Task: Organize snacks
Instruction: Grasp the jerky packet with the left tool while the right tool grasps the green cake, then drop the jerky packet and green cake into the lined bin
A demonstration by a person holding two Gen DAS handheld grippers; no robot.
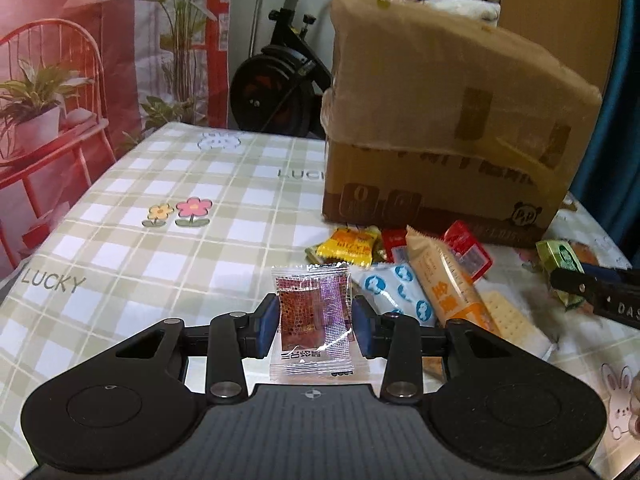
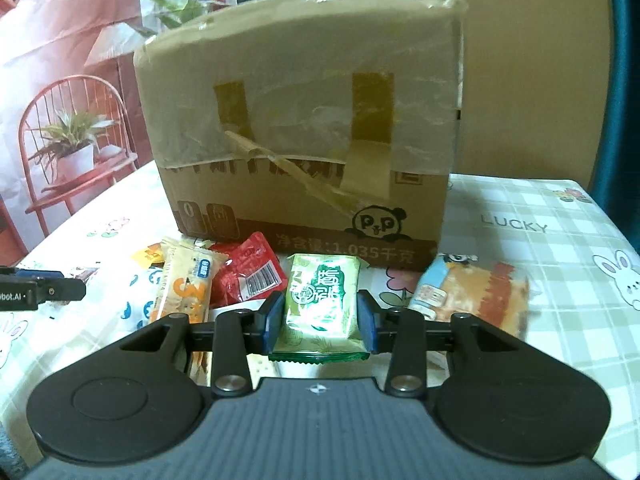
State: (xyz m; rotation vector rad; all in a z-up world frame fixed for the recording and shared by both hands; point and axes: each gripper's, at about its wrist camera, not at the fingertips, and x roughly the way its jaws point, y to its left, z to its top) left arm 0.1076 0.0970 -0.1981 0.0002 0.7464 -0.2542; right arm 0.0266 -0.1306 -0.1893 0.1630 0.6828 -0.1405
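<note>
- The left gripper (image 1: 314,322) has its blue pads closed onto the two long edges of a small clear-plastic sachet with a dark red, speckled filling (image 1: 310,320); the pads sit about as far apart as the sachet is wide.
- That sachet is held above the checked green-and-white tablecloth (image 1: 160,248), its long axis running straight away from the camera, and its printed white end nearest the gripper body.
- It is transparent with crimped, saw-toothed ends, and it catches a purple glare on the right side.
- The right gripper (image 2: 320,322) is clamped in the same way on a pale green foil snack packet with a round green-and-white emblem (image 2: 320,304), one blue pad on each side.
- The green packet also lies lengthwise along the fingers, and its dark green crimped seam is at the near end, below the pads.
- Just beyond both grippers lies a loose heap of wrapped snacks: a yellow packet (image 1: 352,246), a red packet with a barcode (image 2: 248,276), a long beige-and-orange biscuit bar (image 1: 448,284) and a white packet with blue prints (image 1: 396,292).
- A large brown cardboard box patched with clear tape (image 2: 300,120) stands upright on the cloth, right behind the heap.
</note>
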